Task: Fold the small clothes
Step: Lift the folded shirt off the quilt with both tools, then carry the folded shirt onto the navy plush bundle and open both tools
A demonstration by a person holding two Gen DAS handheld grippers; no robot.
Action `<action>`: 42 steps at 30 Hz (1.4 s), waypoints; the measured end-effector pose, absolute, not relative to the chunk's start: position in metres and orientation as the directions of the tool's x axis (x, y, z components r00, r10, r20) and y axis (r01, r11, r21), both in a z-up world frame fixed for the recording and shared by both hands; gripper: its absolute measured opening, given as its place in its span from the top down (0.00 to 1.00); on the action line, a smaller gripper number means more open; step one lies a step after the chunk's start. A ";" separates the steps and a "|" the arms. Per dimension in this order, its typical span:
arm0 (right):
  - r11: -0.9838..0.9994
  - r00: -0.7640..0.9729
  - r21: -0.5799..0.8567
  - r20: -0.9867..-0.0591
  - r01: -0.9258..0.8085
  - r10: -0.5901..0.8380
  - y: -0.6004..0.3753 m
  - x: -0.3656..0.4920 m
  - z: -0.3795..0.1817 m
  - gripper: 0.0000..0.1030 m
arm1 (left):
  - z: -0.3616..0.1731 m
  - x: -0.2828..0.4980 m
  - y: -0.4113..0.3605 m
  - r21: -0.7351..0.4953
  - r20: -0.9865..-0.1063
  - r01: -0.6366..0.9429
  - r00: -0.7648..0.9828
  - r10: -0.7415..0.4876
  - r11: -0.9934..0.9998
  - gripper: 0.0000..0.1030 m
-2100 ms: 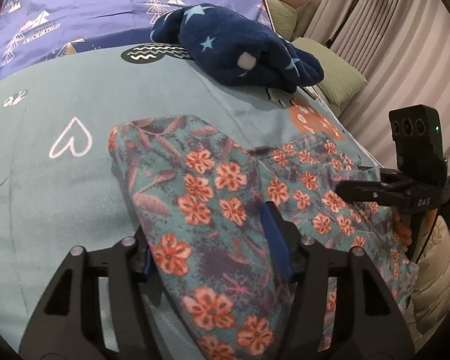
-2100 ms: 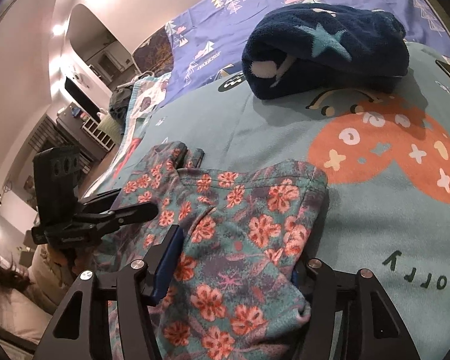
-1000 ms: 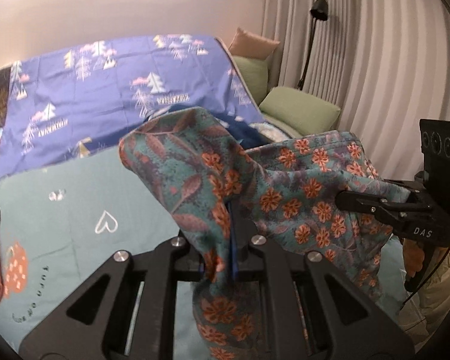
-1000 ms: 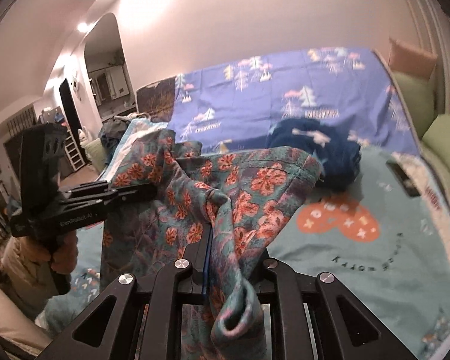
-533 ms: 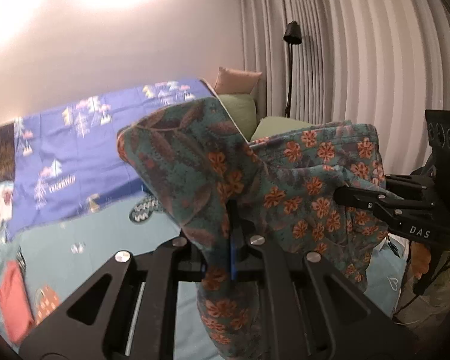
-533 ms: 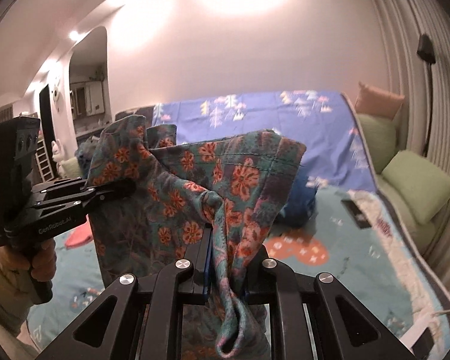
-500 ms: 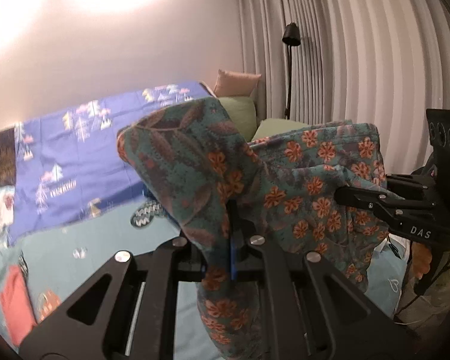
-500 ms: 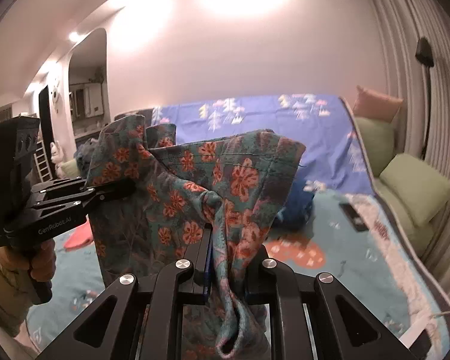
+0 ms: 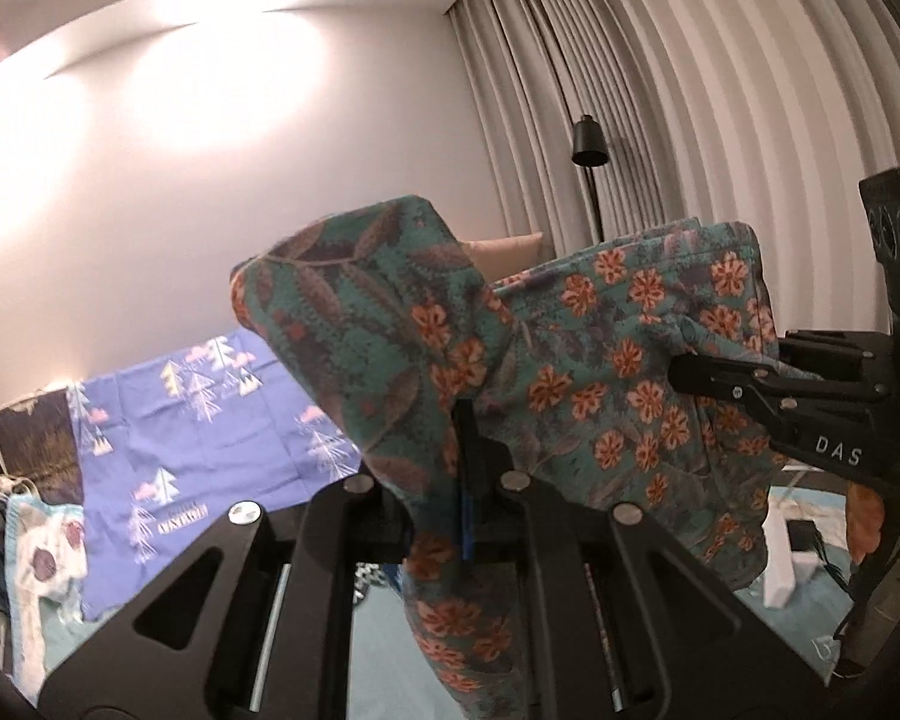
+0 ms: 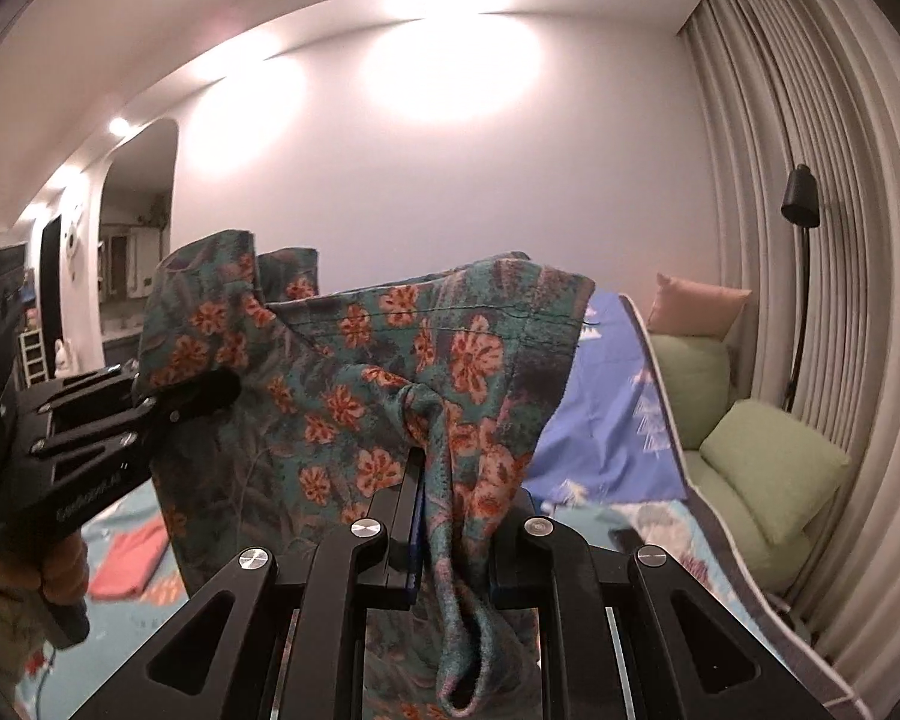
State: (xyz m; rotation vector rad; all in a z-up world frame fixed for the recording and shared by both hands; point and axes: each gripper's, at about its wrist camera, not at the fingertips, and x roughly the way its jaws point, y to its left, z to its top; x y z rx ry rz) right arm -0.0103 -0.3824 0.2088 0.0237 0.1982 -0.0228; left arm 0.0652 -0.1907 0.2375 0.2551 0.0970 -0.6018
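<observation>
Red cloth (image 10: 129, 561), right view only

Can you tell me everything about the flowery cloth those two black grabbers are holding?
The flowery cloth is a small soft garment, teal with orange flowers and dark leaves, and looks fuzzy like fleece. A stitched hem runs along its top edge. It hangs in the air above the bed, stretched and bunched between two clamps: the left gripper pinches one part, the right gripper another, each shut tight on a fold. Loose ends droop below both. What garment it is cannot be told.
</observation>
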 end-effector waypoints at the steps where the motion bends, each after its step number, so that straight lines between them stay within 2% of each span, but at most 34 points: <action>1: 0.999 0.980 0.022 -0.195 0.029 -0.025 -0.384 -0.004 0.215 0.87 | 0.243 0.071 -0.193 0.212 -0.162 0.566 0.824 -0.543 0.796 0.88; 10: 0.997 0.980 0.035 -0.189 0.075 -0.067 -0.394 0.051 0.244 0.87 | 0.265 0.119 -0.223 0.263 -0.159 0.492 0.870 -0.466 0.830 0.88; 18: 0.993 0.970 0.078 -0.232 0.088 -0.068 -0.406 0.113 0.229 0.87 | 0.249 0.171 -0.245 0.281 -0.200 0.472 0.881 -0.430 0.836 0.88; 28: 0.990 0.939 0.111 -0.340 0.090 -0.048 -0.432 0.210 0.167 0.87 | 0.186 0.261 -0.271 0.268 -0.303 0.483 0.864 -0.403 0.834 0.88; 35: 0.990 0.899 0.084 -0.433 0.112 -0.065 -0.449 0.296 0.104 0.87 | 0.118 0.346 -0.295 0.228 -0.378 0.452 0.857 -0.350 0.862 0.87; 39: 0.990 0.882 0.084 -0.467 0.117 -0.065 -0.456 0.344 0.072 0.87 | 0.086 0.387 -0.307 0.219 -0.410 0.392 0.868 -0.281 0.894 0.86; 42: 0.988 0.840 0.073 -0.537 0.137 -0.077 -0.461 0.389 0.039 0.85 | 0.042 0.419 -0.316 0.281 -0.448 0.318 0.878 -0.169 0.906 0.80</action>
